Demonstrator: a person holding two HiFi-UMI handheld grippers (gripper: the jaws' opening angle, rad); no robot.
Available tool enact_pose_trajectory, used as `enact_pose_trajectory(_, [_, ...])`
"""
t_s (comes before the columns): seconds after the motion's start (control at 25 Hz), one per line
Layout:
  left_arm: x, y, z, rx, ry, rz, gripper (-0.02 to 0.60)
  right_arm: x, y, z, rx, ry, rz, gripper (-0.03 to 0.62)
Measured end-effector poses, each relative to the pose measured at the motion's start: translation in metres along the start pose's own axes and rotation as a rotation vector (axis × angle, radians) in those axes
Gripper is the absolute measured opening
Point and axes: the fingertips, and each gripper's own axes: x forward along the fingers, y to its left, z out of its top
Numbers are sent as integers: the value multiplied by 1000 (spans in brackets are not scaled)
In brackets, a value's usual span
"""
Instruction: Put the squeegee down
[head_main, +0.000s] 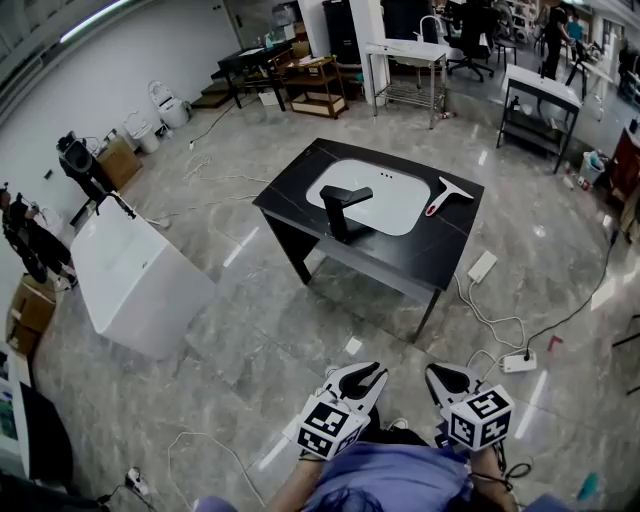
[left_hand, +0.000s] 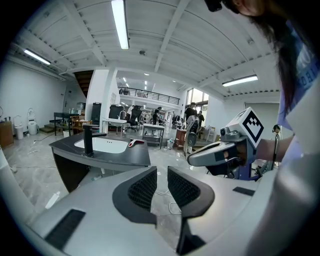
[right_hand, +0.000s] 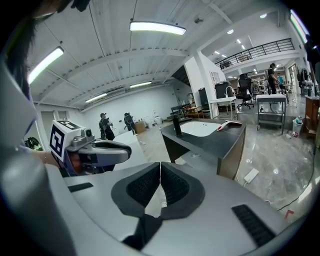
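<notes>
Since the squeegee (head_main: 447, 195) lies flat on the black table (head_main: 440, 255), just to the right of the white sink (head_main: 385, 195), the job looks done. Its red handle end is on the near side and its wide blade is on the far side. Nothing holds it. A black tap (head_main: 340, 208) stands on the other side of the sink, well apart from the squeegee.

I think the put-down step is over, so the next move asks for very little: keep both tools away from the table and do not bump the squeegee. If it had to be moved again, the person would need to walk up to the table first, because both tools are far from it.

The left gripper (head_main: 362, 378) is down low, close to the person's body, over the grey floor. Its two jaws are pulled in close, with only a thin slit between the pads, and nothing is in there. The right gripper (head_main: 447, 380) is just beside it. Its jaws are pressed together at the tips, and it holds nothing too.
</notes>
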Motion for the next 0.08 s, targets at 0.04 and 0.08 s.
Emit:
enact_pose_trajectory(0.04, [1, 1, 1, 2, -3, 0, 78, 1, -2, 0, -1, 0, -2, 21])
enact_pose_trajectory(0.08, [3, 1, 3, 4, -7, 0, 78, 1, -4, 1, -3, 0, -3, 21])
